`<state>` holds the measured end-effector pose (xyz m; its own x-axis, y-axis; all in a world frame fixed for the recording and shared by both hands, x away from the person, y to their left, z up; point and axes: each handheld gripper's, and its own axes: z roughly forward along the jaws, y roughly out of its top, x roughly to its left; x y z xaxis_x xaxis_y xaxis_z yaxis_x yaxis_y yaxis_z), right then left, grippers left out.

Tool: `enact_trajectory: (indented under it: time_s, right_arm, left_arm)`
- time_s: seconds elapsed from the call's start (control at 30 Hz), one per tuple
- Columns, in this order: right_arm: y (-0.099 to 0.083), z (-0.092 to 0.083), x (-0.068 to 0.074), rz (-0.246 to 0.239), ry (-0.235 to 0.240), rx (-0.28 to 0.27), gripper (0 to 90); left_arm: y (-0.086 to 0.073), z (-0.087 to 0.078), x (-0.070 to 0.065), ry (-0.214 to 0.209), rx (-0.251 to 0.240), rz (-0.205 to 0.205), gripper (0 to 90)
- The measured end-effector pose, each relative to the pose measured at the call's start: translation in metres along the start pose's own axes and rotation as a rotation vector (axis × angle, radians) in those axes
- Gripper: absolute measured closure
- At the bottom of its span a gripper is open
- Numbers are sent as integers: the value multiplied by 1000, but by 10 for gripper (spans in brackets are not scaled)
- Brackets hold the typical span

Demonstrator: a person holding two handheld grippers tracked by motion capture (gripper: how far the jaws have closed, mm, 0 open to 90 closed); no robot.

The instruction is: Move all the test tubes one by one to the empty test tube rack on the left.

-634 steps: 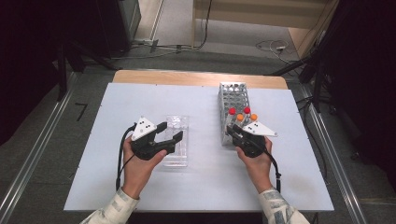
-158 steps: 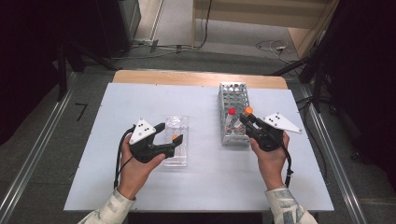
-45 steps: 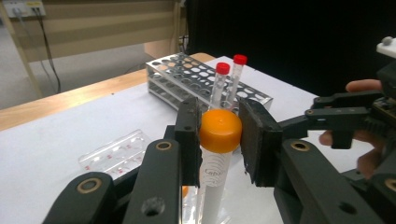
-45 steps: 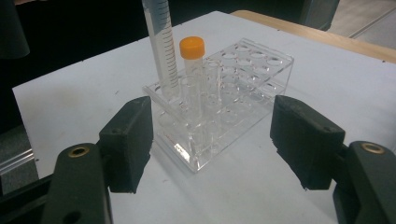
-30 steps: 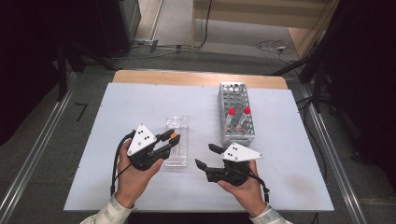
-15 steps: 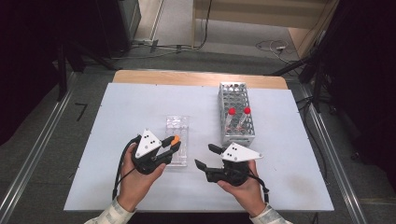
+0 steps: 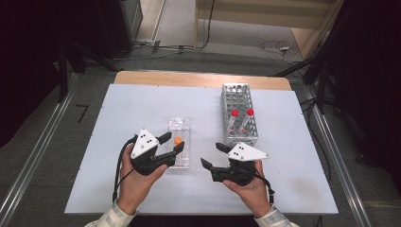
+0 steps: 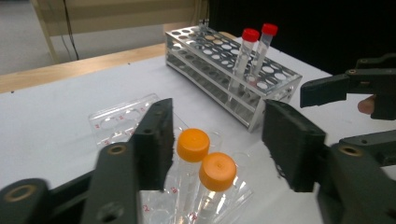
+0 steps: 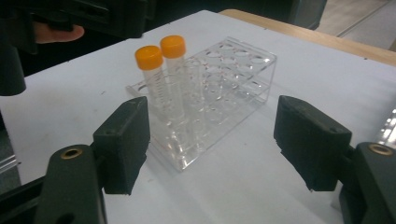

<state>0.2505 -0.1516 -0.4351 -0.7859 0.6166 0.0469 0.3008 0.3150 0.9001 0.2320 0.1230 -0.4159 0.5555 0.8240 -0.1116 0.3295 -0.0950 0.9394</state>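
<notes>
A clear plastic rack (image 7: 180,126) lies at mid-table and holds two orange-capped tubes (image 8: 193,144) (image 8: 217,171) upright at its near end. My left gripper (image 7: 172,143) is at that end, and its jaws have just been opening. They now stand apart on either side of the tubes, and the pads (image 8: 154,140) no longer press on either one. My right gripper (image 7: 213,155) hovers to the right of the rack. Its jaws have also just been opening, with nothing between them. In the right gripper view both tubes (image 9: 148,58) (image 9: 173,46) stand ahead of that gripper (image 9: 217,140).
A metal tube rack (image 7: 239,101) stands at the back right with two red-capped tubes (image 7: 234,113) (image 7: 249,112) near its front end. A wooden edge (image 7: 198,78) runs behind the white table (image 7: 118,109).
The left jaws, closed on an orange-capped tube before, have spread apart and let it go; it stands in the clear rack. Neither hand has shifted.
</notes>
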Motion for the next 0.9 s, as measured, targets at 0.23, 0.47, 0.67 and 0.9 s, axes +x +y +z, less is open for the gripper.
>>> enact_trajectory:
  time_s: [0.23,0.47,0.67,0.9]
  right_arm:
    - [2,-8,-18,37,-68,-20,242]
    - [1,-14,-46,78,-183,-26,242]
    - [-6,-11,-73,107,-297,-13,243]
    - [-4,-9,-94,152,-365,-35,254]
  left_arm:
    - [0,-1,9,2,-15,-54,286]
    - [0,-1,9,5,-17,-54,274]
    - [0,1,11,5,-17,-72,240]
    - [0,1,12,-1,-16,-79,236]
